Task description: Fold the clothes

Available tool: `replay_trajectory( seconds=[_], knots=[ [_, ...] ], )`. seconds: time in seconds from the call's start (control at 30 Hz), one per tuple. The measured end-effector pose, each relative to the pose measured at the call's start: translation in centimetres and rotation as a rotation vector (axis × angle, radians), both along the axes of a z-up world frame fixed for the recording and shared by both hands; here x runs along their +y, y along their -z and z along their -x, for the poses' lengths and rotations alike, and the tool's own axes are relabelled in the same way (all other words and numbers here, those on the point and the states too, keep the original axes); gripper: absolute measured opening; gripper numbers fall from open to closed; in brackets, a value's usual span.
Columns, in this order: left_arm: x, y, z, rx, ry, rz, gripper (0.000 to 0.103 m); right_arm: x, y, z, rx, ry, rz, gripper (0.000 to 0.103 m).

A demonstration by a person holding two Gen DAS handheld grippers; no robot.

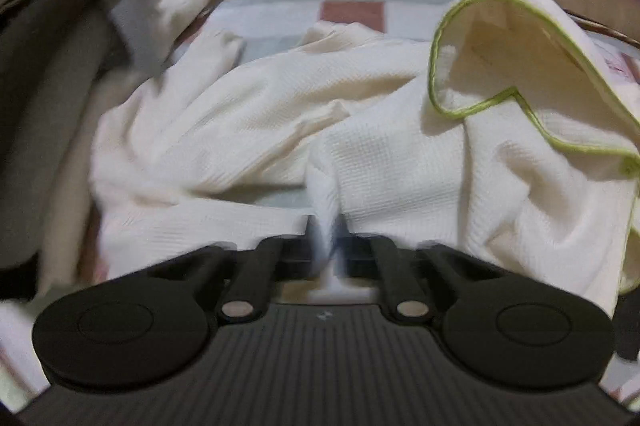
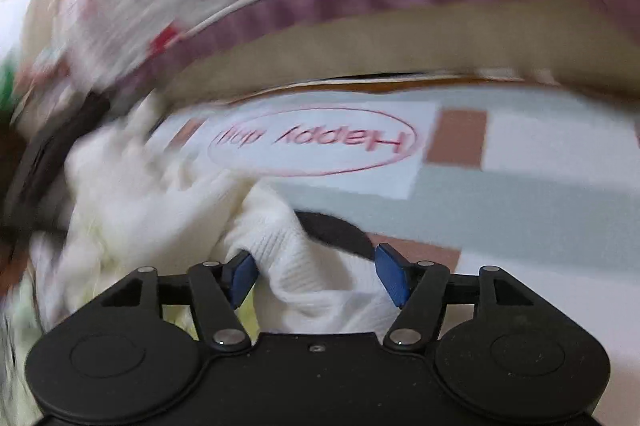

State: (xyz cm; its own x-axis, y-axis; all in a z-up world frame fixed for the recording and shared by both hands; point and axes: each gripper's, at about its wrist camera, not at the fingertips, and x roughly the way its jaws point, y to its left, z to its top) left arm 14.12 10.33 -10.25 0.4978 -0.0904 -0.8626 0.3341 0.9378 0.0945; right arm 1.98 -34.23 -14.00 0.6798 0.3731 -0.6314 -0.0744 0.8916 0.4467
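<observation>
Left wrist view: the left gripper [image 1: 325,226] has its two fingers drawn together on a pinched ridge of the cream garment [image 1: 280,113]; the fingertips are blurred, but cloth rises straight out from between them. From that pinch the waffle-knit fabric spreads away in rumpled folds across the patterned mat [image 1: 352,11], a sleeve-like part reaching to the upper left. To the right, a lime-green piped edge [image 1: 472,113] curls up and over, showing the paler inside of the garment. A dark grey cloth [image 1: 52,65] lies along the left side, touching the cream fabric.

Right wrist view: the right gripper [image 2: 316,276] stands with its jaws spread, the blue pads [image 2: 394,280] well apart. A ribbed fold of the garment lies between them, close against the left pad and clear of the right one. Beyond it a dark strap or band [image 2: 340,230] shows just past the fold. More cream cloth bunches to the left, heavily blurred. Farther out the mat carries a red oval with upside-down lettering [image 2: 312,141].
</observation>
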Motion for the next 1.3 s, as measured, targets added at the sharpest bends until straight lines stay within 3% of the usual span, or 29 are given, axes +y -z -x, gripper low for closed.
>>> replay_trajectory(
  seconds=[0.07, 0.1, 0.13, 0.17, 0.3, 0.37, 0.4, 0.43, 0.5, 0.6, 0.63, 0.7, 0.77, 0.8, 0.83, 0.87, 0.9, 0.93, 1.0, 1.03, 1.07, 1.1, 1.13, 1.17, 1.3],
  knots=[
    [-0.8, -1.4, 0.5, -0.038, -0.023, -0.044, 0.004, 1.0, 0.4, -0.5, 0.003, 0.003, -0.034, 0.051],
    [-1.1, -2.3, 0.8, -0.078, -0.024, -0.062, 0.003, 1.6, -0.2, -0.3, -0.024, -0.018, 0.010, 0.020],
    [-1.3, -3.3, 1.2, -0.117, -0.025, -0.080, 0.003, 2.3, -0.8, -0.1, -0.053, -0.040, 0.058, 0.005],
    [-1.6, -4.2, 1.5, -0.156, -0.026, -0.099, 0.003, 3.0, -1.5, 0.2, -0.082, -0.063, 0.107, 0.005],
    [1.0, -8.9, 3.1, -0.255, -0.066, 0.016, 0.003, 2.2, -6.2, 2.8, -0.210, 0.026, 0.211, 0.004],
    [2.8, -10.0, 3.9, -0.273, -0.012, 0.169, 0.003, 2.7, -7.6, 3.4, -0.240, 0.055, 0.376, 0.004],
    [3.2, -9.7, 4.0, -0.270, -0.004, 0.196, 0.003, 3.1, -8.0, 3.5, -0.245, 0.067, 0.474, 0.004],
    [3.7, -9.5, 4.1, -0.266, 0.005, 0.223, 0.003, 3.7, -7.6, 3.5, -0.228, 0.087, 0.571, 0.004],
    [3.3, -7.9, 4.3, -0.248, 0.037, 0.218, 0.003, 3.8, -5.9, 3.1, -0.149, 0.112, 0.576, 0.004],
    [2.4, -4.8, 3.7, -0.202, 0.078, 0.206, 0.004, 1.6, -3.6, 2.5, -0.039, 0.115, 0.328, 0.007],
    [2.1, -4.0, 3.7, -0.186, 0.090, 0.204, 0.004, 1.1, -3.2, 2.4, -0.023, 0.128, 0.278, 0.015],
    [1.6, -2.7, 3.4, -0.154, 0.116, 0.200, 0.006, 0.0, -2.8, 2.2, -0.004, 0.125, 0.185, 0.016],
    [1.1, -1.8, 3.2, -0.137, 0.133, 0.181, 0.007, -1.0, -2.3, 2.2, -0.001, 0.131, 0.085, 0.027],
    [1.0, -1.5, 3.1, -0.132, 0.146, 0.171, 0.013, -1.1, -2.1, 2.1, 0.006, 0.125, 0.054, 0.038],
    [0.8, -1.2, 2.9, -0.127, 0.153, 0.158, 0.026, -1.1, -1.8, 2.0, 0.014, 0.119, 0.023, 0.046],
    [0.6, -0.9, 2.7, -0.121, 0.160, 0.145, 0.036, -0.9, -1.5, 2.0, 0.021, 0.116, 0.031, 0.049],
    [0.5, -0.8, 2.6, -0.134, 0.155, 0.128, 0.052, -0.6, -1.2, 2.1, 0.027, 0.114, 0.042, 0.053],
    [0.5, -0.6, 2.4, -0.147, 0.149, 0.110, 0.060, -0.2, -0.9, 1.8, 0.031, 0.105, 0.064, 0.058],
    [0.5, -0.2, 2.0, -0.176, 0.146, 0.085, 0.064, 0.5, -0.2, 1.3, 0.026, 0.104, 0.128, 0.068],
    [0.5, 0.0, 1.7, -0.192, 0.148, 0.076, 0.064, 0.9, 0.2, 1.1, 0.017, 0.114, 0.170, 0.068],
    [0.5, 0.2, 1.3, -0.213, 0.153, 0.063, 0.062, 1.5, 0.3, 0.8, -0.002, 0.115, 0.219, 0.068],
    [0.6, 0.5, 1.0, -0.234, 0.158, 0.049, 0.031, 2.1, 0.4, 0.6, -0.022, 0.116, 0.268, 0.062],
    [0.5, 0.6, 1.0, -0.238, 0.159, 0.039, 0.004, 2.4, 0.0, 0.8, -0.040, 0.110, 0.272, 0.022],
    [0.5, -0.1, 1.3, -0.262, 0.137, 0.044, 0.002, 2.6, -0.5, 1.0, -0.058, 0.104, 0.272, 0.002],
    [1.0, -4.1, 3.0, -0.393, 0.063, 0.054, 0.002, 2.8, -4.6, 2.8, -0.144, 0.105, 0.290, 0.003]
  ],
)
